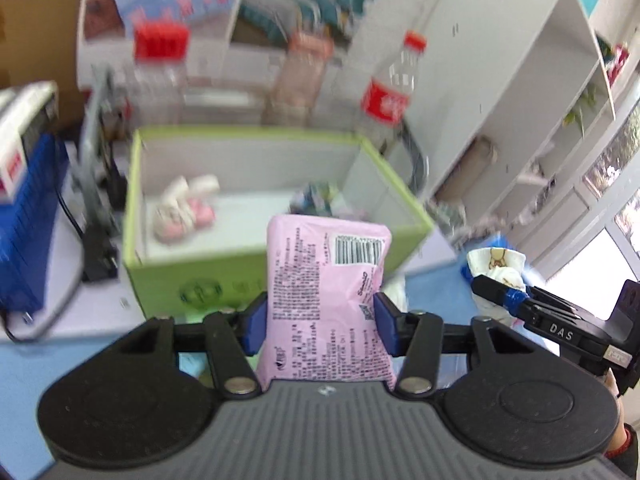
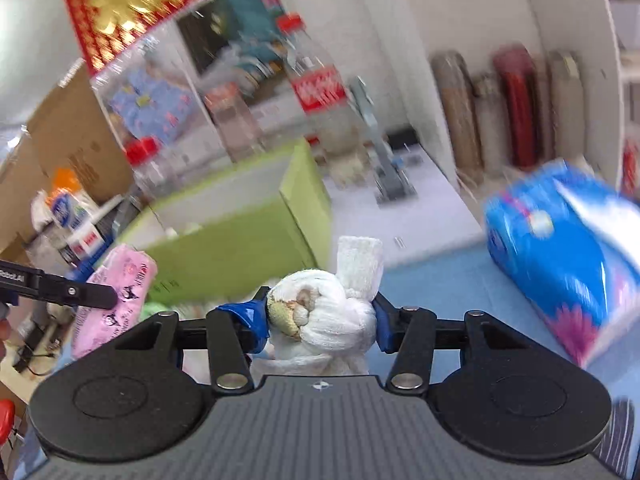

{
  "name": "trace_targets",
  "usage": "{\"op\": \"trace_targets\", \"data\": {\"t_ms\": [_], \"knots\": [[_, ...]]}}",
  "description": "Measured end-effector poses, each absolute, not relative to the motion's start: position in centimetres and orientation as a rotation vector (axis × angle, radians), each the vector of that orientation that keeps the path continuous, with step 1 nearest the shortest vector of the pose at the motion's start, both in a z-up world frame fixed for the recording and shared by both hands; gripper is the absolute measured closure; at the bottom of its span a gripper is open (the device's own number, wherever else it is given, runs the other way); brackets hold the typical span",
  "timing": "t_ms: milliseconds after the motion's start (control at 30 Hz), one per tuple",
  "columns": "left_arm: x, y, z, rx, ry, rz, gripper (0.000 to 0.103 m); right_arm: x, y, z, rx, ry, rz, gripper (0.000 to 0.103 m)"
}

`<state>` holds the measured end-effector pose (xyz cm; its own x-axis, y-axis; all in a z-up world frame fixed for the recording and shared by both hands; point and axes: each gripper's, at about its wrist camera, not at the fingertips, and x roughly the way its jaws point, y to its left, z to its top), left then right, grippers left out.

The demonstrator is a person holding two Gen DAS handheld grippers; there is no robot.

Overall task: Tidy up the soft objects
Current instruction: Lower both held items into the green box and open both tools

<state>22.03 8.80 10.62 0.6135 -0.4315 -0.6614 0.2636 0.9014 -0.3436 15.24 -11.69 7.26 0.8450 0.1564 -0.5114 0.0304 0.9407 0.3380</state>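
Around my tongs the desk was crowded. A green cardboard box (image 1: pixel 256 276) with a white inside stood open just ahead, and in it lay a pair of small pink-and-white plush slippers (image 1: pixel 185 210) and something patterned I could not make out. Behind the box stood a clear plastic bottle (image 1: pixel 390 92) with a red cap and red label, a clear jar with a red lid (image 1: pixel 160 64) and a white shelf unit (image 1: pixel 500 80). A blue crate (image 1: pixel 28 220) sat on the left, a dark cable (image 1: pixel 74 224) trailing beside it. In the right wrist view a glossy blue pack of tissues (image 2: pixel 568 256) lay on the blue tabletop (image 2: pixel 440 280), off to the right. The near wall of the box stood between both loads and its inside.

The pink packet (image 1: pixel 324 304) was soft, crinkly plastic film, rectangular, printed with fine text and a barcode. The rolled white socks (image 2: pixel 332 312) were knitted and bunched into a rounded ball with 1 cuff sticking up.

My left gripper (image 1: pixel 320 322) was clenched on the packet, its blue pads pressing the packet's 2 long edges, the packet standing upright before the box. My right gripper (image 2: pixel 320 320) was clamped on the sock ball, pads squeezing either side, to the right of the box. No earlier view let me judge motion.
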Motion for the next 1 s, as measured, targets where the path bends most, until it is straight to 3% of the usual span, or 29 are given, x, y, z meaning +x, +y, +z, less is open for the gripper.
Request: {"op": "trace_targets", "data": {"t_ms": [233,300,367,500,733,1000], "knots": [[27.5,10.1,15.8,-0.207,0.701,-0.264,0.05,24.1,-7.8,13.8,0.191,0.494,0.177,0.067],[29.5,9.8,15.6,-0.204,0.72,-0.252,0.047,27.6,-7.0,13.9,0.185,0.528,0.203,0.064],[31.2,9.4,15.1,-0.197,0.746,-0.242,0.032,30.2,-6.4,13.3,0.192,0.589,0.231,0.063],[32.5,9.6,13.5,-0.184,0.785,-0.206,0.032,33.3,-4.9,11.6,0.164,0.713,0.182,0.058],[29.0,10.7,12.5,-0.137,0.776,-0.197,0.031,30.7,-5.5,12.8,0.163,0.593,0.179,0.053],[23.0,11.0,9.5,-0.046,0.879,-0.235,0.029,23.3,-6.7,10.8,0.2,0.608,0.169,0.048]]}}
